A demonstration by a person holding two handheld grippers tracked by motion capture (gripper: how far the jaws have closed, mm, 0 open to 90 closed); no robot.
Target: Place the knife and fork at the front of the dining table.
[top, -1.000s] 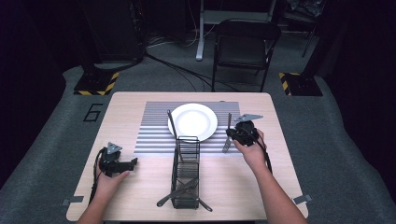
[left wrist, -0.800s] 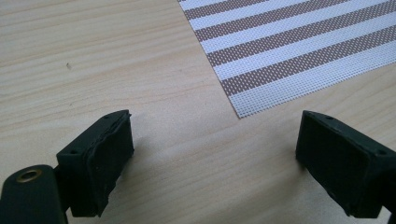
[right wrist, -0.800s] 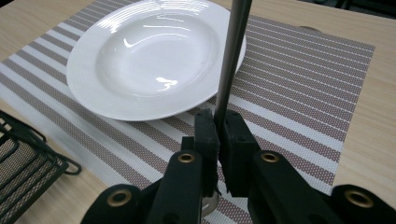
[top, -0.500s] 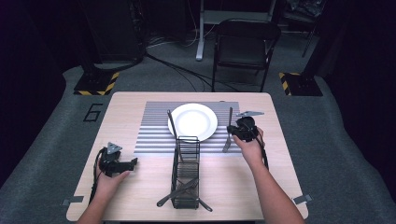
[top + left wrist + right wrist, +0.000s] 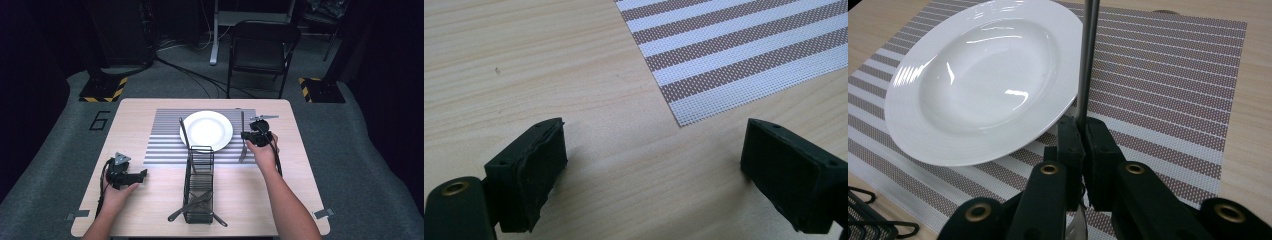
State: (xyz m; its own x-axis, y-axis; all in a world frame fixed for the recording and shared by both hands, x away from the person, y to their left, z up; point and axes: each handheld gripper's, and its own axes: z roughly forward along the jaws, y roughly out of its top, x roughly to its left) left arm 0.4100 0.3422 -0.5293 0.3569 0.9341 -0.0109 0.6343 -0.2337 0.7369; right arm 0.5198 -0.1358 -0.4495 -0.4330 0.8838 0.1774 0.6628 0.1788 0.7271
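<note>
My right gripper (image 5: pixel 247 136) (image 5: pixel 1082 134) is shut on a slim metal piece of cutlery (image 5: pixel 242 151) (image 5: pixel 1089 55), held just right of the white plate (image 5: pixel 206 130) (image 5: pixel 978 85) over the striped placemat (image 5: pixel 165 135) (image 5: pixel 1168 75). The handle runs away from me along the plate's rim. Its other end hangs below the jaws and I cannot make out its shape. My left gripper (image 5: pixel 142 174) (image 5: pixel 654 170) rests low over the bare wood at the near left, open with nothing between its fingers. The placemat's corner (image 5: pixel 744 50) lies just ahead of it.
A black wire cutlery basket (image 5: pixel 200 185) stands in the near middle of the table with several utensils in it, some poking out at the front. Another long utensil (image 5: pixel 184 132) leans up from the basket toward the plate. A folding chair (image 5: pixel 262 45) stands beyond the table.
My right gripper has shifted slightly toward the plate and the far side, carrying the cutlery. The left gripper has stayed put.
</note>
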